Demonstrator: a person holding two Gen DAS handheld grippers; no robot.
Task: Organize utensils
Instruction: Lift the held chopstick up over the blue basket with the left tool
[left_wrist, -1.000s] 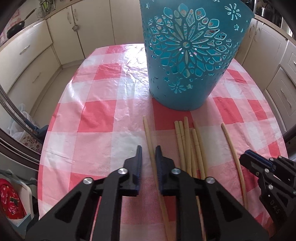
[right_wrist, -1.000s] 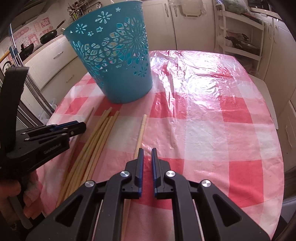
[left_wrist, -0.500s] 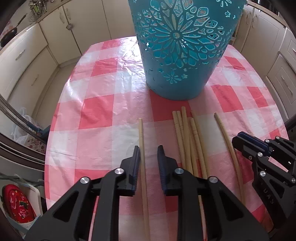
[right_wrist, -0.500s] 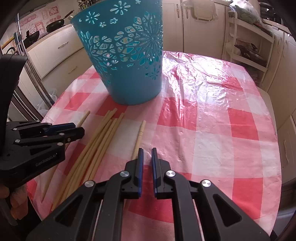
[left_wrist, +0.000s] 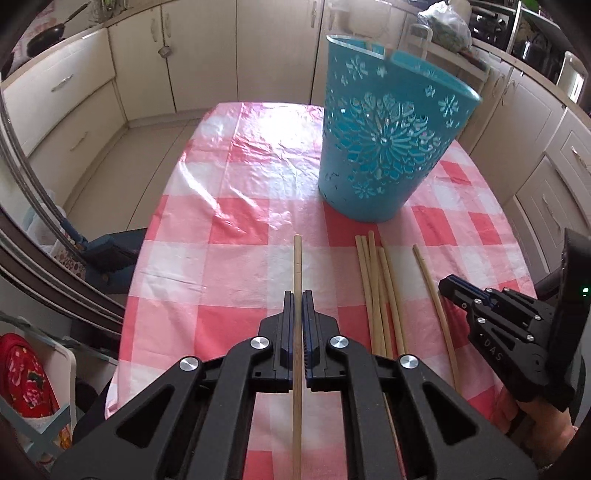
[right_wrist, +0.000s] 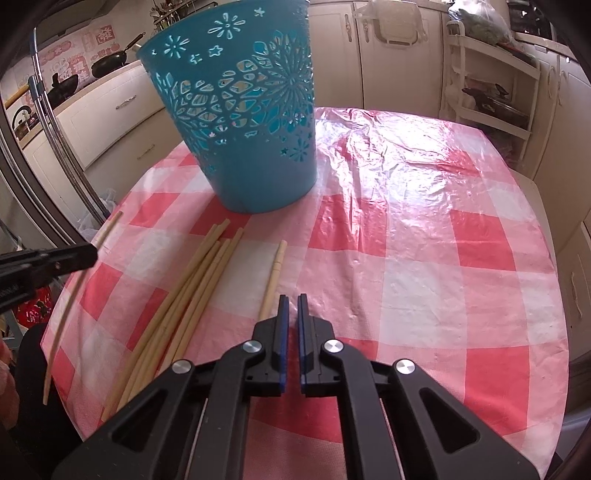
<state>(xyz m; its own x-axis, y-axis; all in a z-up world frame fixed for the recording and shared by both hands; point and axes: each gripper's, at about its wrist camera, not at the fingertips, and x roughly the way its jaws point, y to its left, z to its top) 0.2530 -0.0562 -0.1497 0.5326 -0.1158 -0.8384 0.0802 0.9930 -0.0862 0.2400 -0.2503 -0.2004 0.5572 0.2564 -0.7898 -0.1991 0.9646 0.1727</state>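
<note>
— Gripping a single chopstick (left_wrist: 297, 266), the left gripper (left_wrist: 298, 295) has its jaws clenched on the stick, which runs straight between them and points toward the teal basket (left_wrist: 384, 147). Agreed?

— Agreed. The stick's far tip falls short of the basket, on the near-left side of its base, over a white square of the red-and-white checked cloth on the bench (left_wrist: 229, 229).

— And the right gripper (right_wrist: 290, 299)?

— Its jaws are drawn close with only a thin slit between them, and nothing is held there. It sits on the near side of the basket, over the checked cloth.

— Where are the other utensils?

— A bundle of chopsticks (right_wrist: 195, 280) lies flat on the bench directly in front of the basket, the far ends fanned slightly and reaching almost to the basket's base. One more lone chopstick (right_wrist: 275, 269) lies just right of that bundle, its near end hidden behind the right gripper's left finger.

— The basket itself?

— Upright on the bench, a perforated flower pattern cut through its wall, rim notched at the top. Whether anything lies inside cannot be told from either view.

— Anything beyond it?

— Cream kitchen cabinets (left_wrist: 140, 74) behind the basket, past the far edge of the bench.
</note>
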